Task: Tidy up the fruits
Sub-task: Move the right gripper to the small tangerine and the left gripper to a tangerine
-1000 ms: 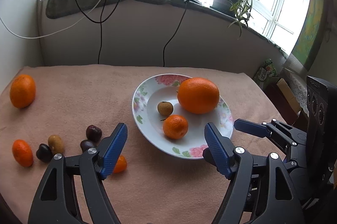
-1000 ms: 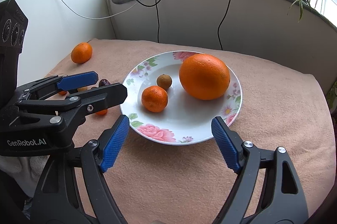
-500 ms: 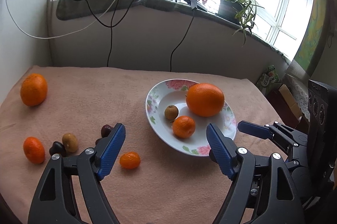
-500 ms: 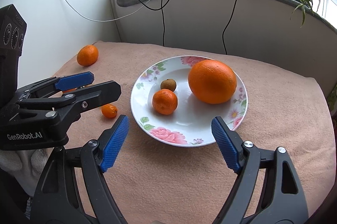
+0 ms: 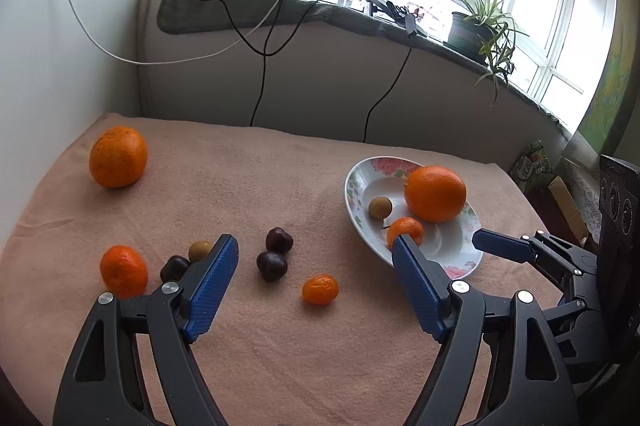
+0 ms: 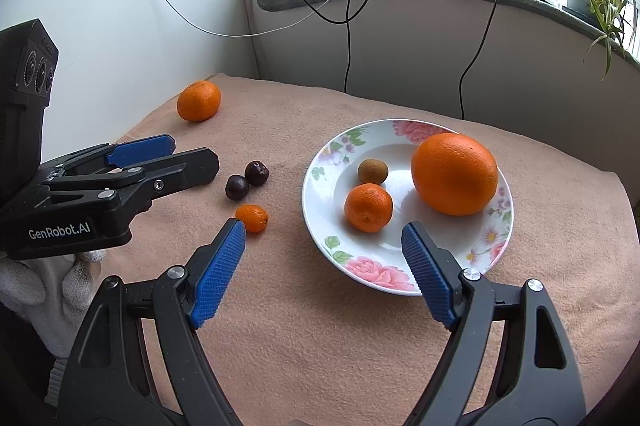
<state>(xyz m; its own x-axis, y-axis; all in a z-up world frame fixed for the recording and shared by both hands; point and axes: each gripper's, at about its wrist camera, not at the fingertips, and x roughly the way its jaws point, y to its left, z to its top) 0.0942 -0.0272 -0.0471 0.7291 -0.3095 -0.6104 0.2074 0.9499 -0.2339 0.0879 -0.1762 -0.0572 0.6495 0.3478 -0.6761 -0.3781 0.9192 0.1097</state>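
A flowered white plate [image 6: 320,194] holds a big orange [image 6: 455,174], a mandarin [image 6: 368,208] and a brown longan [image 6: 373,171]. My right gripper [image 6: 324,228] hovers open and empty over the plate's near rim. Loose on the cloth left of the plate lie a kumquat [image 5: 320,289], two dark cherries [image 5: 272,265], another longan [image 5: 199,250], a third dark fruit [image 5: 174,267], a mandarin [image 5: 123,271] and, further back, an orange [image 5: 118,157]. My left gripper [image 5: 315,240] hangs open above the cherries and kumquat, holding nothing.
A peach cloth [image 5: 280,346] covers the table, which ends at white walls on the left and behind. Cables hang down from the window ledge [image 5: 280,10]. A white-gloved hand [image 6: 48,290] holds the left gripper. Boxes [image 5: 560,194] stand beyond the right edge.
The left gripper has swung left, from facing the plate to facing the loose fruit. The right gripper has drawn back a little, bringing the kumquat and cherries into its view.
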